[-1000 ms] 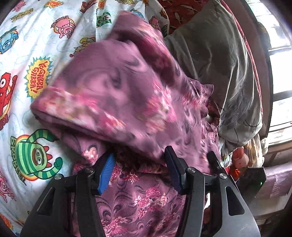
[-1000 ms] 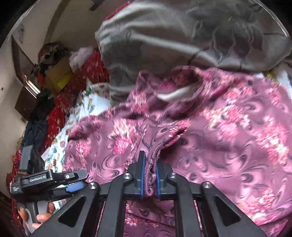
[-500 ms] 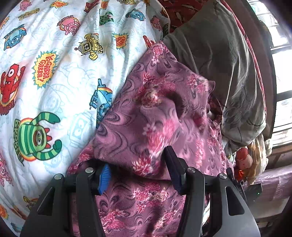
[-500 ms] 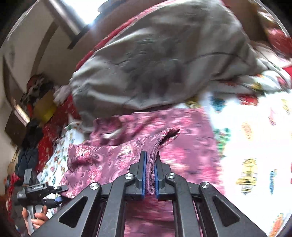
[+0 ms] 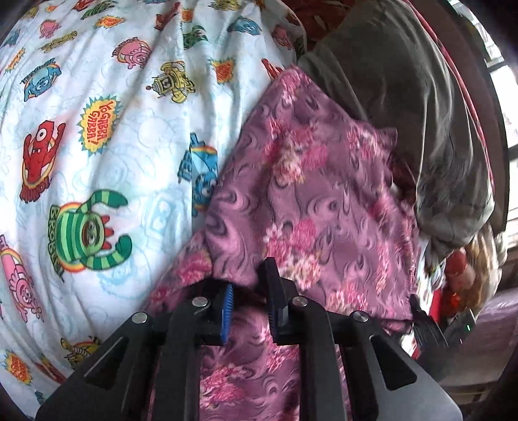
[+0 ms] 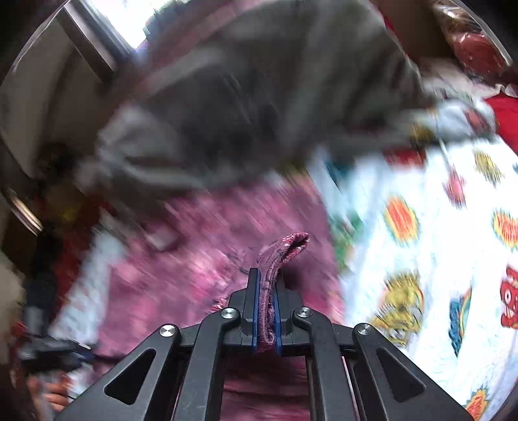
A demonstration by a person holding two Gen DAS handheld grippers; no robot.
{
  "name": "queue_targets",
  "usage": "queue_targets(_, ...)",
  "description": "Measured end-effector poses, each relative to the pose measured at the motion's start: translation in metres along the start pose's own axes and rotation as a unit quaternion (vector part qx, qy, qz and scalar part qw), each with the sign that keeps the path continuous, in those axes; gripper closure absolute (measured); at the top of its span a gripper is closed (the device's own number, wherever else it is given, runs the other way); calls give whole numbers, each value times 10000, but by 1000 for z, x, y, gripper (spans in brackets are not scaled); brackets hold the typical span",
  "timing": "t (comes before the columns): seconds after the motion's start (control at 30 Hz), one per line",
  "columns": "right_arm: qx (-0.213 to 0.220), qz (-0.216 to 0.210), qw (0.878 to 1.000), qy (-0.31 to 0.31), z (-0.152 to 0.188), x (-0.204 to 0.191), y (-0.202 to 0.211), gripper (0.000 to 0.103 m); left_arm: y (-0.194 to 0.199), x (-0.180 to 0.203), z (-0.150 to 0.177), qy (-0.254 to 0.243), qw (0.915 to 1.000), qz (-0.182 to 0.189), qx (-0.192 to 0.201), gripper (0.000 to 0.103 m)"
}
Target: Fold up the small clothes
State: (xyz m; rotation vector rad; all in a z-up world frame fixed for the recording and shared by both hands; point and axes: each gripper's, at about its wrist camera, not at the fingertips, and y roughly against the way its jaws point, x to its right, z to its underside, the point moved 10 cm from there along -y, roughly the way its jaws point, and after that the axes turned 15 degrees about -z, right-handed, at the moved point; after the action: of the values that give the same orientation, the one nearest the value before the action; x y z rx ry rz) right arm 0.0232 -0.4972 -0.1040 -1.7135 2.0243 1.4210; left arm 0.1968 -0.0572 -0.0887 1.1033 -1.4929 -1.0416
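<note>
A purple floral fleece garment lies on the cartoon-print bed sheet, folded over on itself. My left gripper points down at its near fold. Its jaws are closing, the fold's edge lies between the fingertips, and a dark gap still shows between the blue pads. My right gripper is shut on a rolled hem of the garment and holds it up over the blurred purple cloth. The left gripper and a hand show at the lower left of the right wrist view.
A grey blanket is heaped against the garment's far side, also the grey blanket in the right wrist view. Red cloth and clutter sit beyond the bed's edge. A bright window is behind. Bare sheet spreads on the right.
The right gripper carried the hem across, and the raised flap came down into a narrower fold that bares more sheet. The left jaws have narrowed onto the near fold.
</note>
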Motion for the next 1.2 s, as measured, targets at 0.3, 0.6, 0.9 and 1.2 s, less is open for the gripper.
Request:
queue_targets(0.3,-76,-224,9983,-534,-9,4,-4,70,63,51,10,-758,9934,306,805,85)
queue_targets(0.6,518,-158,9984,183,-45,-13,22,99,-19,38,-27,-1289,9808,-1341,592,72)
queue_targets(0.9,174,412,9987,230,-25,2,24,91,-4,40,-26,-1604,9692,-1606,953,72)
queue_targets(1.2,-618,384,9949,697,18,-15,-4,91,0,38,-19,-1613,9691,-1621,928,73)
